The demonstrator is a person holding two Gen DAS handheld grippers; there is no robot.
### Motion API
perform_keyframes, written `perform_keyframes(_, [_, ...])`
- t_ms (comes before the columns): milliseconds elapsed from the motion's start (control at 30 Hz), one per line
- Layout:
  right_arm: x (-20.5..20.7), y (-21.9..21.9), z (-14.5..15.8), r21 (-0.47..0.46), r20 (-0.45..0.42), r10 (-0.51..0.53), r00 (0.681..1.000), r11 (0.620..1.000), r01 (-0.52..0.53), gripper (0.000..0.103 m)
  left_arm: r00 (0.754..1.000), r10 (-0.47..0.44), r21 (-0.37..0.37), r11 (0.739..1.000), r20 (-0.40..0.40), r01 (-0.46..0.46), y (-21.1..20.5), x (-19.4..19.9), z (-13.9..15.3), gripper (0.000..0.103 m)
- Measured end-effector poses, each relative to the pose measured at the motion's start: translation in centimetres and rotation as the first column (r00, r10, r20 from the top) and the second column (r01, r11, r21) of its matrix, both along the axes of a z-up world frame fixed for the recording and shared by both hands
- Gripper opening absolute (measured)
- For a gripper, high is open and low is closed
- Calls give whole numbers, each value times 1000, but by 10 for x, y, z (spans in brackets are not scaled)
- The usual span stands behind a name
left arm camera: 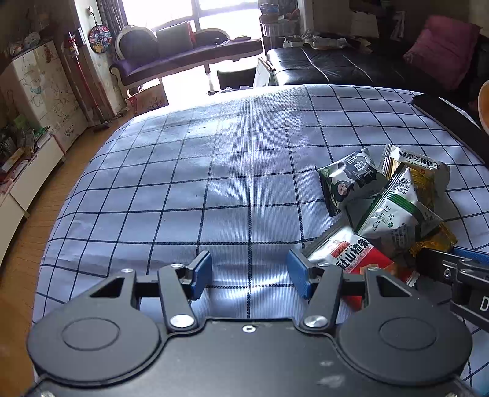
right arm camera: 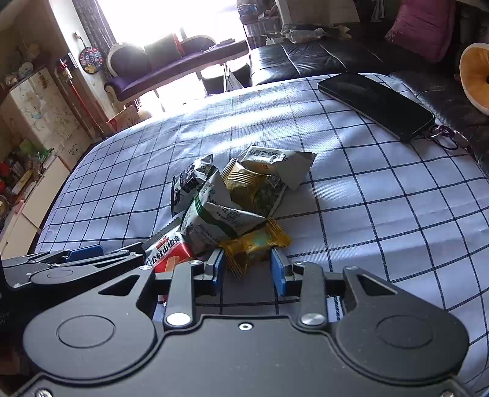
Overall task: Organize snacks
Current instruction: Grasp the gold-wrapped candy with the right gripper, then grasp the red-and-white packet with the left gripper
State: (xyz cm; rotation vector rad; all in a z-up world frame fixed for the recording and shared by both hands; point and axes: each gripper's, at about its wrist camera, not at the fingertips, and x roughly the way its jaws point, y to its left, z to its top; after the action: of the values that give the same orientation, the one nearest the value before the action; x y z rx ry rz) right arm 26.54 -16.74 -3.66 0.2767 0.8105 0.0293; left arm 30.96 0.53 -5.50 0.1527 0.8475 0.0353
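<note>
A heap of several snack packets lies on the blue checked tablecloth [left arm camera: 214,171]. It holds a red-and-white packet [left arm camera: 351,253] [right arm camera: 171,253], a green-striped white packet [left arm camera: 394,213] [right arm camera: 220,216], a dark green packet [left arm camera: 348,180] [right arm camera: 189,180], a grey-white packet [right arm camera: 275,162] and yellow packets [right arm camera: 253,244]. My left gripper [left arm camera: 249,273] is open and empty, left of the heap, its right finger beside the red packet. My right gripper [right arm camera: 247,268] is open, its fingers on either side of the near yellow packet's corner, not closed on it.
A black phone [right arm camera: 376,103] lies at the far right of the table, with a key ring [right arm camera: 443,134] by it. A black sofa [left arm camera: 336,64] with a pink cushion [right arm camera: 424,27] stands behind. A chaise [left arm camera: 183,58] and cabinets [left arm camera: 36,171] are on the left.
</note>
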Motion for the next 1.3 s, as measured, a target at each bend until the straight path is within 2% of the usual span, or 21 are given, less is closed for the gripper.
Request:
perform_keyframes(433, [-2,17,-3,-132,28,41,999,991,-37,45,1000,-3,-2,1000,-1,3,1,0,0,59])
perform_keyframes(567, [-5,21,-3,-183,37,55,998,982,-48,38,1000,-4,-6,1000,-5,4,2,1,1,59])
perform_keyframes(667, [-9,19,-2,-225,43,51,998,974,-40,37,1000,1,-19,1000,-17,-1,4,3,1,59])
perform_keyframes(1067, [-31,-8,1,-219,43,-2,999,976,12,37,999,-14,-61,998,-43,11,15,10,10,57])
perform_keyframes(1100, [-32,-10,1,-214,42,-5,999,977,14,37,999,-12,-69,998,-53,8,17,11,13,54])
perform_keyframes(1300, [-41,-20,3,-203,42,-15,999,979,23,37,994,-41,-204,979,-100,19,16,5,39,52])
